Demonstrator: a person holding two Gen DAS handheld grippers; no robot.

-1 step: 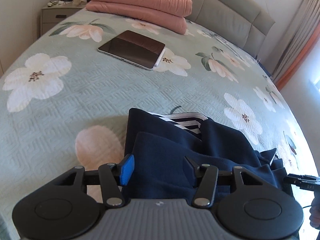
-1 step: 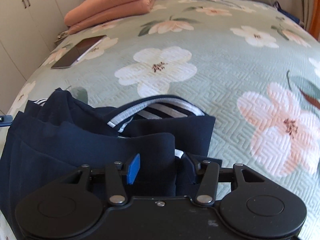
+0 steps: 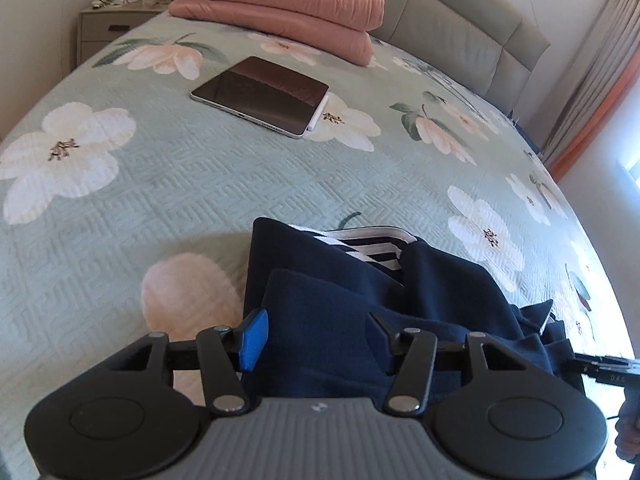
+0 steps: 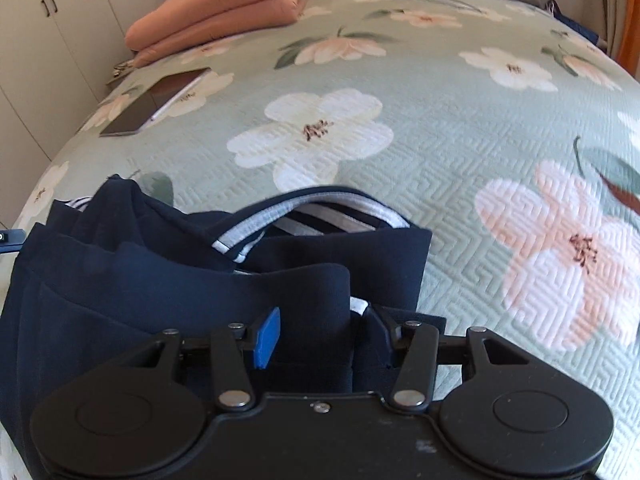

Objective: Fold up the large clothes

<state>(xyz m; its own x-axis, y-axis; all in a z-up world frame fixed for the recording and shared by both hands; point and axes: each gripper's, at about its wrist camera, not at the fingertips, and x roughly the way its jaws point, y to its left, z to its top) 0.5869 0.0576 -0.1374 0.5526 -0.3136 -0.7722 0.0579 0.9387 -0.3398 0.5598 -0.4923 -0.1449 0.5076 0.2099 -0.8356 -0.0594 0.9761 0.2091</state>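
A navy garment [image 3: 340, 292] with a white-striped collar [image 3: 372, 246] lies folded in layers near the front edge of the floral bed cover. My left gripper [image 3: 316, 340] is open, its fingers either side of the garment's near left fold. My right gripper [image 4: 324, 332] is open too, over the garment [image 4: 160, 280] at its near right corner, with cloth between the fingers. The striped collar [image 4: 312, 216] faces the far side. The right gripper's tip shows at the right edge of the left wrist view [image 3: 604, 364].
A dark tablet [image 3: 260, 94] with a white stylus lies on the green floral bed cover [image 3: 200, 184] beyond the garment. Folded pink quilts [image 3: 280, 8] sit by the padded headboard. A nightstand [image 3: 108, 28] stands at the far left. White cupboards [image 4: 44, 40] line the left wall.
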